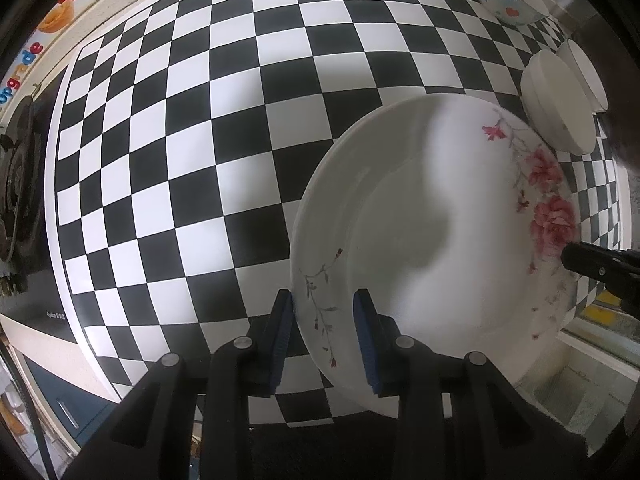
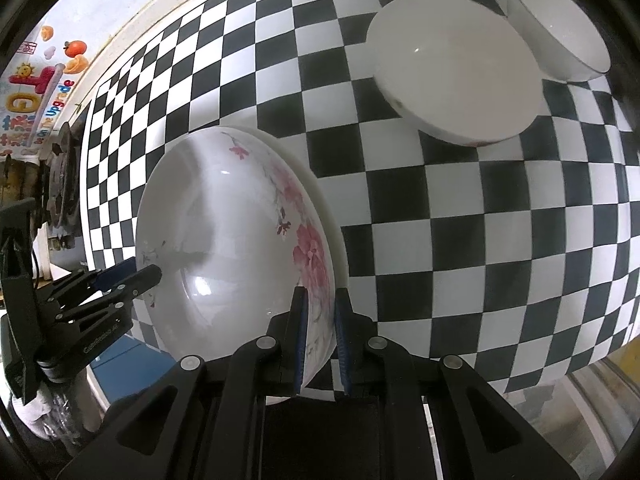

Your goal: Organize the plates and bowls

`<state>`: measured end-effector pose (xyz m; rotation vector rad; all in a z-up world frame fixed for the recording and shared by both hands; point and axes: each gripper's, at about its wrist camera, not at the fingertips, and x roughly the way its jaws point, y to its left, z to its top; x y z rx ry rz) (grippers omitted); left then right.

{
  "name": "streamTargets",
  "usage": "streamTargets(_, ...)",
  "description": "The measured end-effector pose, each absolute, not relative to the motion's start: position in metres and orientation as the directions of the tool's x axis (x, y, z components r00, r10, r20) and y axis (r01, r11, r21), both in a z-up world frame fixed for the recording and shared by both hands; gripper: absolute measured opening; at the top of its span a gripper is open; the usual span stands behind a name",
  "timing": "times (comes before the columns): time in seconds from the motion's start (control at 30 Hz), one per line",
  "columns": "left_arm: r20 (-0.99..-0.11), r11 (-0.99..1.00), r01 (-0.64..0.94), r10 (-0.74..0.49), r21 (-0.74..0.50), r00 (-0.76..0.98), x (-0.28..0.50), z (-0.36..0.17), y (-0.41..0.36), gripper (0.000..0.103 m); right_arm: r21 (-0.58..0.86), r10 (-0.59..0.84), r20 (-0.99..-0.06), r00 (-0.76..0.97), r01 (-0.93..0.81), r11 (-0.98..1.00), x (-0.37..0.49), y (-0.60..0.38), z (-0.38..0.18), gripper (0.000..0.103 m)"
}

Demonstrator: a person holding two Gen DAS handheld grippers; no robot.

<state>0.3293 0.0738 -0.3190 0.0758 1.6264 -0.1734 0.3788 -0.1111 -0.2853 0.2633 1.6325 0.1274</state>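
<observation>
Both tools (image 1: 324, 340) (image 2: 320, 344) on glossy round floral plate (image 1: 432, 240).

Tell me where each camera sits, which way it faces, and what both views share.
Left wrist: on the left gripper, facing down at the checkered table; its fingers straddle the flowered plate rim.
Right wrist: on the right gripper, facing steeply down; its fingers clamp the opposite rim.
Shared: the plate, both grippers, the white bowls, the table.
</observation>
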Motion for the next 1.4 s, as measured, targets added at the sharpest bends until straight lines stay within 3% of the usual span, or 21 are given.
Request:
streamTargets(0.43,-0.994,0.985,0.144,-0.102,-0.096,0.035,0.320,-0.257,0.085,0.028,0.204,0.204,-0.979,0.013,0.046,0.978,0.368,-0.093,-0.252,0.016)
streamTargets(0.67,-0.983,0.981,0.161,-0.127,-0.106,0.129,0.309,-0.198,0.090,0.029,0.220,0.217,-0.972,0.093,0.023,0.975,0.354,-0.077,-0.205,0.016)
streamTargets(1.07,-0.965,0.973,0.188,-0.170,-0.132,0.202,0.291,-0.147,0.077,0.030,0.192,0.186,-0.959,0.213,0.005,0.981,0.321,-0.064,-0.122,0.017)
streamTargets(1.1,-0.964,0.972,0.185,-0.183,-0.148,0.191,0.288,-0.145,0.079,0.030,0.192,0.186,-0.958,0.217,0.007,0.981,0.319,-0.063,-0.119,0.023)
streamTargets(1.2,-0.965,0.969,0.186,-0.197,-0.164,0.173,0.281,-0.140,0.081,0.032,0.208,0.198,-0.954,0.224,0.022,0.978,0.310,-0.063,-0.111,0.057)
streamTargets(1.23,-0.965,0.968,0.190,-0.195,-0.162,0.175,0.278,-0.139,0.082,0.032,0.215,0.203,-0.953,0.226,0.027,0.976,0.307,-0.063,-0.109,0.061)
streamTargets(1.4,-0.966,0.965,0.197,-0.205,-0.172,0.158,0.271,-0.135,0.087,0.032,0.211,0.189,-0.952,0.242,0.071,0.975,0.294,-0.063,-0.103,0.061)
